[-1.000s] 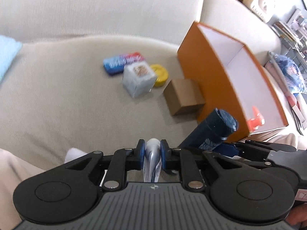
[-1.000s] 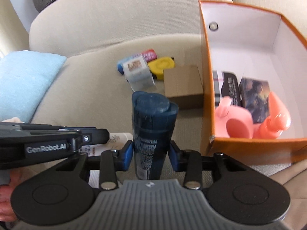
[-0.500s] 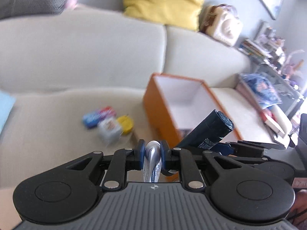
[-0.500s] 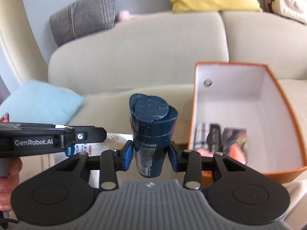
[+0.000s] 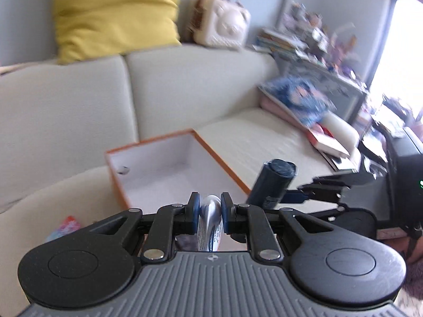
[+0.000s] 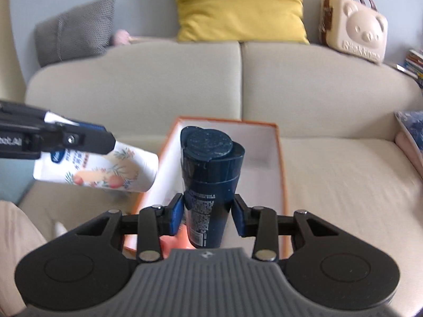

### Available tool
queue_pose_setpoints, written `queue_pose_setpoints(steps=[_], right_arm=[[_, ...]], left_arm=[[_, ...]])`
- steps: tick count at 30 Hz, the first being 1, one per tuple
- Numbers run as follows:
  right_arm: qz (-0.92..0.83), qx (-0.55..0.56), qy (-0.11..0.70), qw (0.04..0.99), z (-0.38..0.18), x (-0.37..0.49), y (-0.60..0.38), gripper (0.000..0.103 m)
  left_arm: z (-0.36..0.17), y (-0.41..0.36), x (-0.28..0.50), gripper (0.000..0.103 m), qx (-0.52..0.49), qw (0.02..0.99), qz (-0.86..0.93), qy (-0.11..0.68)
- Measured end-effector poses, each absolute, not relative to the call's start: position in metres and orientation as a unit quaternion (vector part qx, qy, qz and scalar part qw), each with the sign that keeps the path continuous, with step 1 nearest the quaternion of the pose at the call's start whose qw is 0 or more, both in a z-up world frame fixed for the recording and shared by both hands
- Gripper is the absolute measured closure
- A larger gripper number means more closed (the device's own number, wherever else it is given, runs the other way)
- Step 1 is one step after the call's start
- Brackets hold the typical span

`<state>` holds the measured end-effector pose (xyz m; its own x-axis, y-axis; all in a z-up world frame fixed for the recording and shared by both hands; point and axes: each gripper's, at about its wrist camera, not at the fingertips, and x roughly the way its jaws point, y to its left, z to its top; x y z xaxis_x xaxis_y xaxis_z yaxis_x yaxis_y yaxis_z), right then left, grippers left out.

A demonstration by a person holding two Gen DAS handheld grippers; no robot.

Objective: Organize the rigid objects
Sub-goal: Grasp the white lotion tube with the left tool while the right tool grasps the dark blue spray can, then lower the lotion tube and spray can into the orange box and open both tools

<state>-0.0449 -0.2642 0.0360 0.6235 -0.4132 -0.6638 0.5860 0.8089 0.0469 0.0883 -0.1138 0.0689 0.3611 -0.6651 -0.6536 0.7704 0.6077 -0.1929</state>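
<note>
My left gripper [image 5: 208, 208] is shut on the flat end of a white tube [image 5: 209, 222] printed with fruit and leaves; in the right wrist view the white tube [image 6: 105, 169] hangs at the left, cap end towards the box. My right gripper [image 6: 207, 212] is shut on a dark blue bottle [image 6: 210, 179], cap up. That bottle [image 5: 273, 185] also shows right of the left fingers. An orange box [image 5: 148, 142] with white inside sits on the beige sofa, below and ahead of both grippers. Something pink [image 6: 177, 240] lies in the box's near end.
A red and blue packet [image 5: 66, 227] lies on the seat left of the box. A yellow cushion [image 6: 238, 5], a grey cushion [image 6: 74, 31] and a cream bear-face case [image 6: 357, 31] rest on the sofa back. Books and a blue patterned item [image 5: 304, 100] lie at the sofa's right end.
Both grippers have risen and swung towards the orange box, carrying the tube and the bottle. The small items on the seat have slid out of view.
</note>
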Motion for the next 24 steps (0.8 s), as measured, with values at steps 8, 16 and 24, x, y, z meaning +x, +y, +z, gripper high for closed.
queue_pose_setpoints(steps=[8,16,24], right_arm=[[-0.264,0.139,0.407,0.863,-0.004,-0.053,-0.313,0.063],[-0.228,0.130,0.476,0.839,-0.041,-0.041,-0.335,0.063],[-0.170,0.116,0.557,0.805,-0.063,-0.018,-0.338,0.063]], left_arm=[[0.013,-0.175,0.103,0.085,0.120,0.758,-0.471,0.435],[-0.033,-0.204,0.121,0.085,0.154,0.705,-0.488,0.492],[-0.063,-0.227,0.142,0.085,0.186,0.653,-0.504,0.534]])
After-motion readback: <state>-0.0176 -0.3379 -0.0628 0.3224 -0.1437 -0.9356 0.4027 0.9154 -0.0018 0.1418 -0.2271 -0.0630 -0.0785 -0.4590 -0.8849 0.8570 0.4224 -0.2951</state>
